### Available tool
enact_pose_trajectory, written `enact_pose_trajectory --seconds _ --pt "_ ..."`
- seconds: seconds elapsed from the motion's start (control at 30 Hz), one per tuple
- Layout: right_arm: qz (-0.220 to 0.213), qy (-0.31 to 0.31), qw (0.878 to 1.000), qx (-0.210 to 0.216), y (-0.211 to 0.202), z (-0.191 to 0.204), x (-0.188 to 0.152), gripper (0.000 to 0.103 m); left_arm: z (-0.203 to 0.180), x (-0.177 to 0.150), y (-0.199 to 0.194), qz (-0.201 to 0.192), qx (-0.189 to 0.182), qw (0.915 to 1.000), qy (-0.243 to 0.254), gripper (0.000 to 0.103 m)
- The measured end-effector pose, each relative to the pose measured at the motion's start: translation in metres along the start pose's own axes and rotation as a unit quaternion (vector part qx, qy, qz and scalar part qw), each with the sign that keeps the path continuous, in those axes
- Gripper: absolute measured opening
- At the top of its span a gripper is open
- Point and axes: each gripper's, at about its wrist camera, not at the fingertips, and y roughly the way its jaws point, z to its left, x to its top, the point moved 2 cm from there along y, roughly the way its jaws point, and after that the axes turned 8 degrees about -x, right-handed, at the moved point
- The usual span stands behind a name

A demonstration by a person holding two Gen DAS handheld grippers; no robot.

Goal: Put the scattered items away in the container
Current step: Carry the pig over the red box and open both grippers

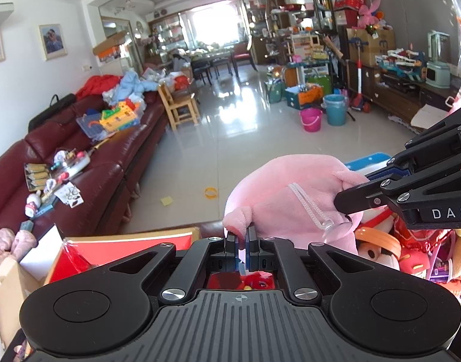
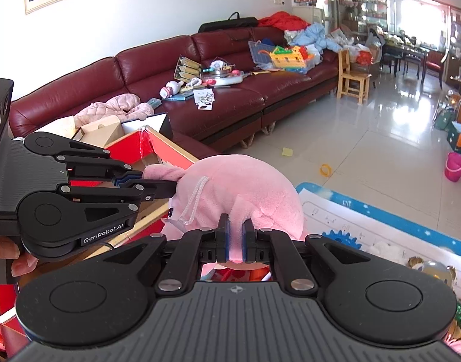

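A dark red leather sofa (image 2: 158,69) runs along the white wall, littered with toys, clothes and papers. Beside it the pale tiled floor (image 1: 218,138) stretches away; a yellow ring (image 1: 211,193) and a yellow paper scrap (image 1: 166,200) lie on it.

Near the cameras, a red-lined cardboard box (image 2: 173,154) stands open to the left, just beside the sofa. To the right lies a blue-framed drawing board (image 2: 381,220) with a blue gear on it. Below that, in the left wrist view, a heap of stuffed toys (image 1: 381,250) in red, orange and pink shows.

The pink plush pig (image 1: 290,193) is held up in the air between the two grippers, above the heap and just right of the box. A white cord loop with a clear suction cup (image 1: 333,227) hangs from its side.

The left gripper (image 1: 242,235) has its jaws pressed together on one small ear or limb at the pig's left end; the blue pads pinch the pink fabric with almost no gap. In the right wrist view, a hand (image 2: 16,259) shows under this gripper.

The right gripper (image 2: 235,229) has its jaws nearly together, pinching a fold of pink plush on the pig's other side, the fabric bulging between the blue pads. In the left wrist view it reaches in from the right and meets the pig near its ear.
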Motion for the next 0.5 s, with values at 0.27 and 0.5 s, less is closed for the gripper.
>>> enact_pose_trajectory --seconds 0.27,0.5 --pt "-0.057 -0.067 0.996 0.020 -0.024 0.045 0.050 0.008 0.029 0.018 -0.060 -0.044 0.063 0.9970 -0.006 0.000" --pt "-0.084 -0.119 0.986 0.075 -0.022 0.111 0.082 0.008 0.070 0.003 -0.126 -0.072 0.147 0.9854 -0.049 0.000"
